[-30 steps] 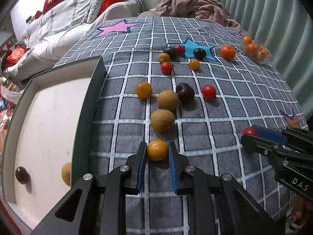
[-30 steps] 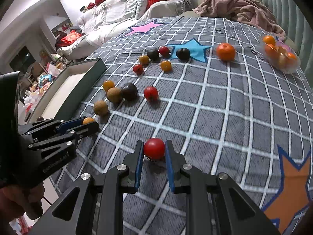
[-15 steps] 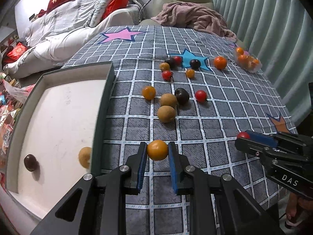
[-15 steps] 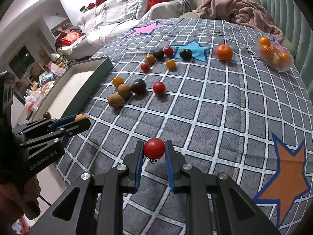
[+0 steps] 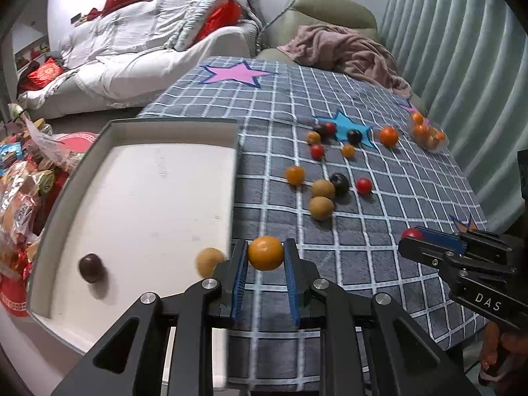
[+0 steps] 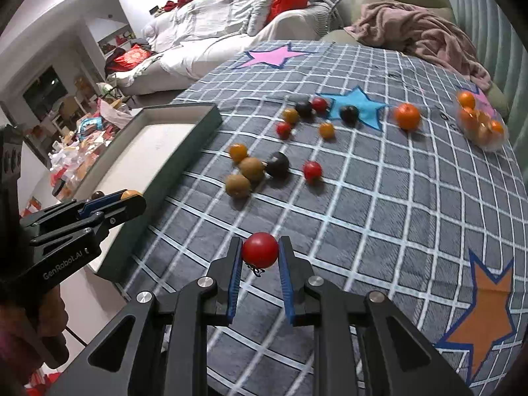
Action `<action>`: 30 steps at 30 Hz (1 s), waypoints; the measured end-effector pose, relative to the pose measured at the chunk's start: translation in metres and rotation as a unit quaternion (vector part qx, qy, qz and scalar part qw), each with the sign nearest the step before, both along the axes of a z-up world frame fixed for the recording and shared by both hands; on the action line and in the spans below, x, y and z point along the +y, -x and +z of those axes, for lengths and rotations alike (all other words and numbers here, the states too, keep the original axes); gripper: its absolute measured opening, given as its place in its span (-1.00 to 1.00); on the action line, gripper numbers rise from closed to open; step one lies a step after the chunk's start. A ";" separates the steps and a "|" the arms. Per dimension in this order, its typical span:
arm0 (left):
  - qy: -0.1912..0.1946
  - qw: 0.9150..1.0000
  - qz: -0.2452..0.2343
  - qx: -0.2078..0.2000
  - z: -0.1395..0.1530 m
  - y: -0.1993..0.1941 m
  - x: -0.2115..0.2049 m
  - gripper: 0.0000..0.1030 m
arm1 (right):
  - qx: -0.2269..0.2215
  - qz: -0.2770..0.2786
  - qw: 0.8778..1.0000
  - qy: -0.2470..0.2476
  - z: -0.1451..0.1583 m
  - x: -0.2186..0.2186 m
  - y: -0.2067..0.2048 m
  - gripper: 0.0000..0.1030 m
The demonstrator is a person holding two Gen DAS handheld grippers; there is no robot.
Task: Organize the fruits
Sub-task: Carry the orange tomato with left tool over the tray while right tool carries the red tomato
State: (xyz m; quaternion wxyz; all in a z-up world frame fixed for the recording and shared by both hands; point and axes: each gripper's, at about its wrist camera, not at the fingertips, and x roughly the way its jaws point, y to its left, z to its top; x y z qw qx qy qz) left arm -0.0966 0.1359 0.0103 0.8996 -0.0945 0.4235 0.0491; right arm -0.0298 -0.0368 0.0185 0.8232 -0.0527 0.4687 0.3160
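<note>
Above the checked quilted cloth (image 5: 379,250), left hand-held gripper (image 5: 265,257) pinches a smooth orange fruit (image 5: 265,252); right hand-held gripper (image 6: 260,254) pinches a glossy red tomato (image 6: 260,249).

Dim, even indoor light, soft shadows under the fruit (image 5: 320,207), heavy fisheye bending and dark vignette at corners, tray (image 5: 158,198) edge smeared by motion blur (both views), far sofa (image 6: 211,26) slightly soft

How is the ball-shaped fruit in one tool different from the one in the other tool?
The left tool grips a round orange fruit, while the right tool grips a round red fruit. The orange fruit hangs by the edge of the dark-rimmed white tray; the red fruit hangs over the grey checked cloth, away from the tray. Both are small, smooth and pinched between blue pads.
</note>
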 end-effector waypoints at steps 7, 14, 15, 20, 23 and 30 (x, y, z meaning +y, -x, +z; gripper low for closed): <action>-0.002 1.000 0.030 -0.009 0.004 0.012 0.033 -0.55 | -0.009 0.035 0.999 0.001 0.014 0.041 0.006 -0.54; -0.002 0.998 0.061 -0.002 -0.004 0.021 0.068 -0.55 | -0.013 0.080 0.997 0.004 0.021 0.093 0.015 -0.54; -0.001 0.998 0.063 -0.001 -0.006 0.022 0.072 -0.55 | -0.014 0.087 0.996 0.005 0.022 0.101 0.017 -0.54; -0.005 0.997 0.071 0.011 -0.017 0.023 0.084 -0.55 | -0.012 0.114 0.993 0.015 0.018 0.134 0.021 -0.54; -0.003 0.997 0.070 0.019 -0.024 0.023 0.088 -0.55 | -0.006 0.123 0.992 0.022 0.013 0.151 0.020 -0.54; -0.010 0.997 0.069 0.033 -0.036 0.018 0.094 -0.55 | 0.003 0.131 0.991 0.040 -0.001 0.179 0.010 -0.54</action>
